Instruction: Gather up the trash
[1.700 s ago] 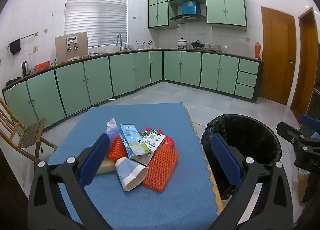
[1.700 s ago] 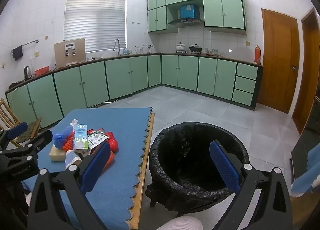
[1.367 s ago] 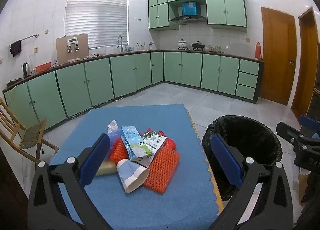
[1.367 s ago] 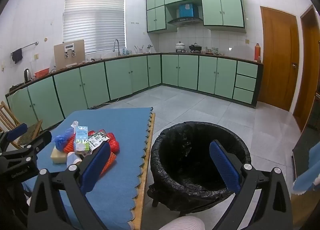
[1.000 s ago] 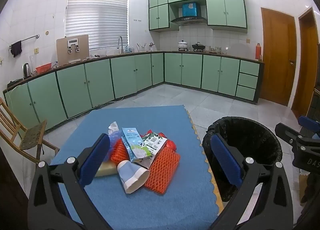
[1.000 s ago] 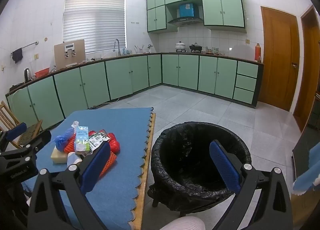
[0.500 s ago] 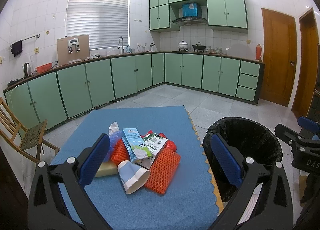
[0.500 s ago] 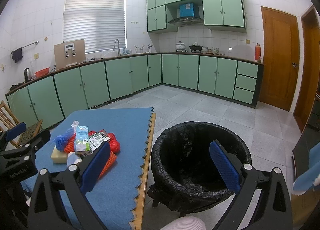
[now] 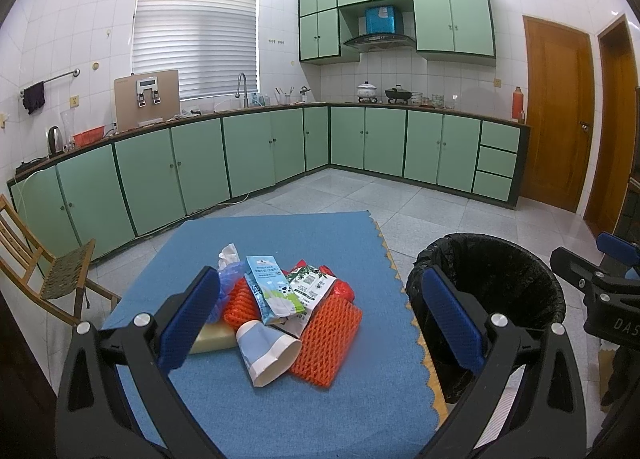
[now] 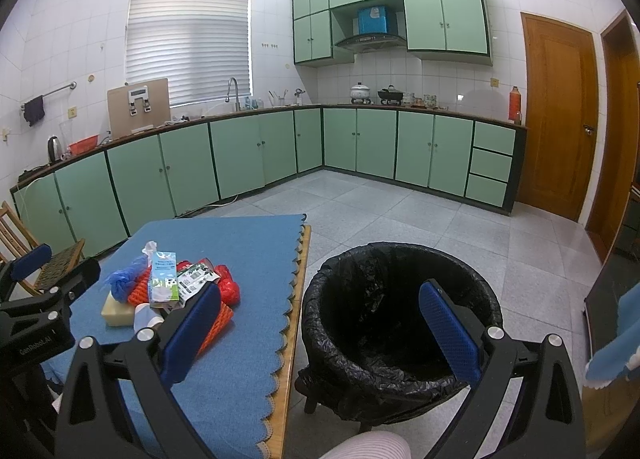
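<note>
left gripper (image 9: 320, 323) is hovering above the trash pile, jaws spread wide and holding nothing; looks like the approach step, nothing collected yet. pile is sitting mid blue mat (image 9: 280, 243): yellow sponge (image 9: 212, 339), paper cup (image 9: 266, 355), milk carton (image 9: 270, 291), orange foam net (image 9: 328, 339). next likely dropping onto the cup on top. right gripper (image 10: 320, 331) is idling wide apart and empty over the black-lined trash bin (image 10: 400, 323), just beside the table edge. the carton is overlapping the cup.
</note>
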`<state>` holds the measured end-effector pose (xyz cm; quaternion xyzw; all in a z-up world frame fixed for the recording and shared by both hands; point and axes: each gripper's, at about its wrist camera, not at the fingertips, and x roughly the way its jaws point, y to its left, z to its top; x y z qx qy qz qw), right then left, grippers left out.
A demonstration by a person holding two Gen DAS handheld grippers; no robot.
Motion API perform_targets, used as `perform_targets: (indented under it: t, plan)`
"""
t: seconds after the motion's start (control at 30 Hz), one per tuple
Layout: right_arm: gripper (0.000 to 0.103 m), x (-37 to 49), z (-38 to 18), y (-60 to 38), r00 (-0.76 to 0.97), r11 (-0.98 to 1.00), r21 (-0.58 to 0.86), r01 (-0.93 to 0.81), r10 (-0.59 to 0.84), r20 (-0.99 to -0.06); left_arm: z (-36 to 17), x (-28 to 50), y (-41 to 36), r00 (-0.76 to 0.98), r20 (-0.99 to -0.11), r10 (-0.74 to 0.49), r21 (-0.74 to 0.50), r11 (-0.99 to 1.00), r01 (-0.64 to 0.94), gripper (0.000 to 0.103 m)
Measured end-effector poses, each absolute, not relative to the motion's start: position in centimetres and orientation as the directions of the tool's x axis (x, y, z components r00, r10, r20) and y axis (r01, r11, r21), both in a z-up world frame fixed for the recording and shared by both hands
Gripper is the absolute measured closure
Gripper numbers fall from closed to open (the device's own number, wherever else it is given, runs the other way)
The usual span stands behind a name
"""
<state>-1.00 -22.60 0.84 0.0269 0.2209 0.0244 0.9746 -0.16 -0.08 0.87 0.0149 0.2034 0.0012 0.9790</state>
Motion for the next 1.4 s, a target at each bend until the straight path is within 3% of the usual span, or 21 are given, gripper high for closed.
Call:
perform_targets:
  t: [1.4]
  plan:
    - [0.006,-1.06,0.81,-22.69,0.901,0.997,0.067,-0.033,0.059,-0.429,1.2,-0.61,0.11,0.918,-0.398,0.011,0.028,1.0,0.0,0.005]
